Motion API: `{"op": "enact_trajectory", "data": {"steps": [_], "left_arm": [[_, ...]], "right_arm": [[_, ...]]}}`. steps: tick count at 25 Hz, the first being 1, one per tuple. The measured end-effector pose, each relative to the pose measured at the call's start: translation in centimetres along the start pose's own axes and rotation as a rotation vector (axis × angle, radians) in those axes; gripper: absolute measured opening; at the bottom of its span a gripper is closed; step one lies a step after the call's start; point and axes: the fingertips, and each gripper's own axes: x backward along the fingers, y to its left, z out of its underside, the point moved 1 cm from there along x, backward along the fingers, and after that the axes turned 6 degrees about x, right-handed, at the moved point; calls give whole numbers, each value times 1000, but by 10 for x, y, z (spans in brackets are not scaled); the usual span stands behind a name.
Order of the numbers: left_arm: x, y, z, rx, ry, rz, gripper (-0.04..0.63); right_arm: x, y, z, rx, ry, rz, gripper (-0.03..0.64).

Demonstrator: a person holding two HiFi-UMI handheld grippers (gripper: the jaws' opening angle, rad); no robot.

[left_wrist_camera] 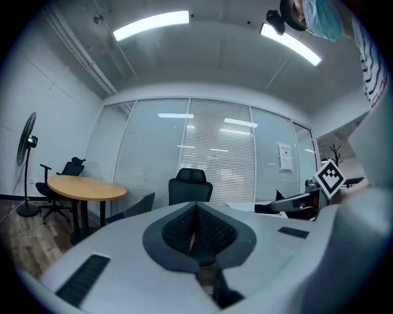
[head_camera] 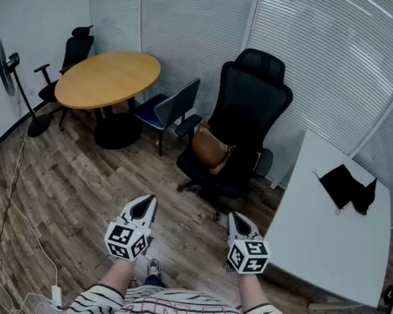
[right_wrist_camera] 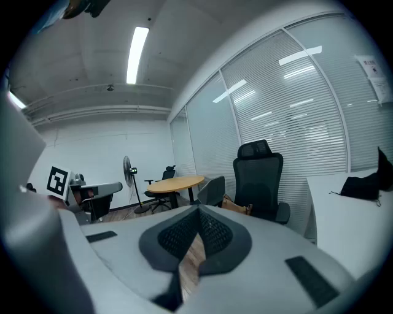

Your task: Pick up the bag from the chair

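Observation:
A brown bag point(head_camera: 209, 147) rests on the seat of a black high-backed office chair point(head_camera: 250, 99), leaning against its backrest. In the right gripper view a corner of the bag point(right_wrist_camera: 236, 207) shows beside the chair point(right_wrist_camera: 258, 178). Both grippers hang low in front of the person, well short of the chair. The left gripper point(head_camera: 147, 203) is shut with nothing in it, its dark pads pressed together point(left_wrist_camera: 195, 228). The right gripper point(head_camera: 237, 220) is shut and empty too, pads meeting point(right_wrist_camera: 198, 230). In the left gripper view only the chair's top point(left_wrist_camera: 190, 185) shows; the bag is hidden.
A round wooden table point(head_camera: 108, 78) stands at the left with a blue chair point(head_camera: 167, 110) and a black chair point(head_camera: 70, 55). A standing fan point(head_camera: 8, 69) is far left. A white desk point(head_camera: 330, 226) with a black cloth point(head_camera: 349, 187) is right. Cables point(head_camera: 14, 194) trail across the wooden floor.

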Motion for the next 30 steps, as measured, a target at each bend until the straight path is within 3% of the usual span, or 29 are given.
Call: {"op": "enact_trajectory", "data": {"steps": [9, 16, 17, 19, 20, 30], "left_arm": [[-17, 19, 2, 26, 1, 54, 26], [-44, 34, 10, 46, 62, 140, 31], [-47, 38, 12, 48, 71, 149, 34], [-53, 50, 13, 59, 86, 162, 104], [-57, 57, 13, 64, 92, 168, 148], [-91, 131, 1, 75, 124, 248, 153]], "right_arm": [[-26, 8, -5, -5, -14, 9, 28], [-58, 3, -16, -113, -75, 41, 35], [-63, 3, -15, -128, -75, 50, 47], [-74, 5, -12, -154, -63, 66, 208], [-81, 7, -11, -163, -55, 73, 216], [-138, 26, -18, -225, -58, 170, 216]]}}
